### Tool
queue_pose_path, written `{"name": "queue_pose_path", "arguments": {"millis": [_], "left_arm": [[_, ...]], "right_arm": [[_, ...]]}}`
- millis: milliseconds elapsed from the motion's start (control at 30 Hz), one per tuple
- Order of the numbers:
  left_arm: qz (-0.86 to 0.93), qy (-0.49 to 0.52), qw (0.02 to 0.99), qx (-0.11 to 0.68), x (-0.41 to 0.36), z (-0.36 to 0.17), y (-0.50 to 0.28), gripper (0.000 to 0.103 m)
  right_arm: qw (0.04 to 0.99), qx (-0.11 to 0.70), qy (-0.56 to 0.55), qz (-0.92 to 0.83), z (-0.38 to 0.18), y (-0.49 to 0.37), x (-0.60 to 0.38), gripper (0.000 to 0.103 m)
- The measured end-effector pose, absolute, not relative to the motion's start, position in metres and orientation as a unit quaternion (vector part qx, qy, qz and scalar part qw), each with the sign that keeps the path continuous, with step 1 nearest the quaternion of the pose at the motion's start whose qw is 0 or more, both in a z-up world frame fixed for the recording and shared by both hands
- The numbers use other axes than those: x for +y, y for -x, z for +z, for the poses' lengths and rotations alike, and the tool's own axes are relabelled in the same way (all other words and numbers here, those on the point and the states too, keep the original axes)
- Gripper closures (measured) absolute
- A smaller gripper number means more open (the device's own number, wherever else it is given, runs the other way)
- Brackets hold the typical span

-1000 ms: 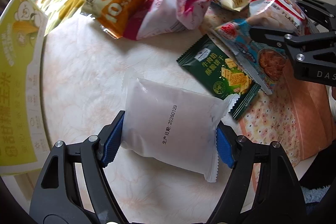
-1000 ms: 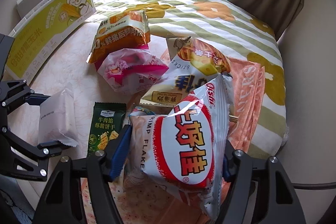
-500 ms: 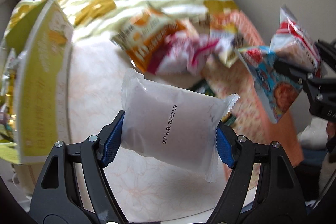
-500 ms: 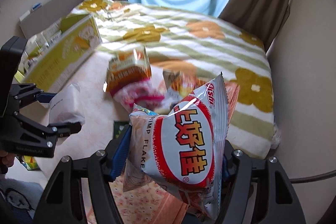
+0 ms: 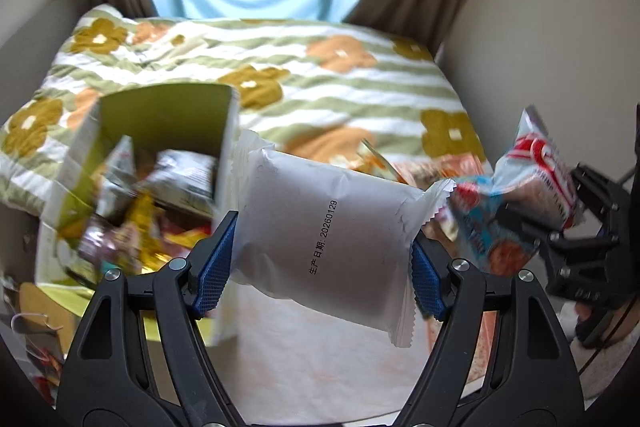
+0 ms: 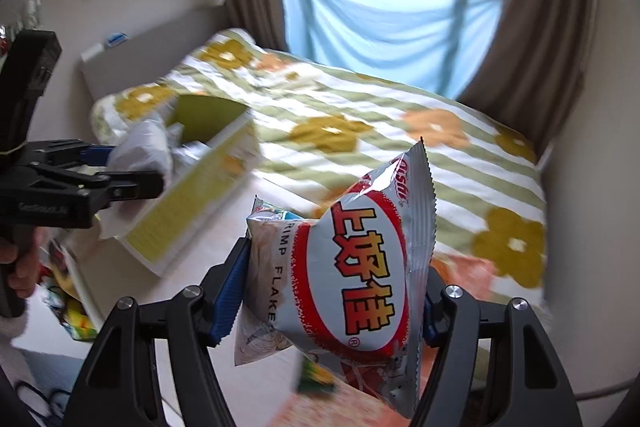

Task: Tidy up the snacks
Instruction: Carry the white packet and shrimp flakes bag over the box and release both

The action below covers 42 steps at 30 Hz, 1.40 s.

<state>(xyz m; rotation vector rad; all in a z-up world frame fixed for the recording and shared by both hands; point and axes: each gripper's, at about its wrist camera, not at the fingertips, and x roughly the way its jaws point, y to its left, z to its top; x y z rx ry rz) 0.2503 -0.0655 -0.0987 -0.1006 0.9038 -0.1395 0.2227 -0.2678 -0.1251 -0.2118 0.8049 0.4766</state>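
My left gripper (image 5: 320, 275) is shut on a plain white packet (image 5: 324, 227) with a printed date, held in the air. Just left of it stands an open yellow-green box (image 5: 160, 119) with several snack packs inside. My right gripper (image 6: 328, 299) is shut on a red and white shrimp flakes bag (image 6: 360, 267), with a blue packet (image 6: 268, 215) pinched behind it. In the right wrist view the left gripper (image 6: 128, 167) holds the white packet (image 6: 140, 147) over the box (image 6: 200, 195). In the left wrist view the right gripper (image 5: 548, 203) shows at the right with its bag (image 5: 536, 163).
A bed with a green-striped flowered blanket (image 5: 320, 75) lies beyond the pale table top (image 5: 312, 355). Brown curtains (image 6: 552, 27) and a blue cloth hang at the window. A green packet (image 6: 316, 375) lies blurred under the right gripper. A hand (image 6: 20, 267) grips the left handle.
Both grippers have risen off the table with their packets. The left one has swung toward the open box, which now shows its inside. The snack pile has dropped out of view.
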Motion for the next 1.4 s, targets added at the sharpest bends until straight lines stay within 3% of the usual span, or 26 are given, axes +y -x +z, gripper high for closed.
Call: {"name": "queue_pose_path", "arguments": {"millis": [433, 900, 967, 1067, 1400], "left_arm": [[-0.050, 0.026, 0.892, 0.449, 0.096, -0.094, -0.287, 0.029], [-0.078, -0.023, 0.851, 0.518, 0.166, -0.173, -0.316, 0.028], [-0.075, -0.039, 0.852, 0.517, 0.164, -0.175, -0.317, 0.025], [-0.062, -0.054, 0.864, 0.496, 0.164, -0.169, -0.311, 0.000], [-0.048, -0.006, 0.869, 0.493, 0.193, -0.159, -0.288, 0.000]], "right_arm": [[0.880, 0.374, 0.102, 0.276, -0.120, -0.258, -0.087, 0.038], [0.879, 0.425, 0.082, 0.200, -0.150, -0.276, -0.021, 0.038], [0.877, 0.429, 0.088, 0.198, -0.150, -0.274, -0.019, 0.038], [0.872, 0.433, 0.097, 0.204, -0.148, -0.273, -0.018, 0.038], [0.855, 0.454, 0.119, 0.223, -0.154, -0.269, -0.008, 0.037]]}}
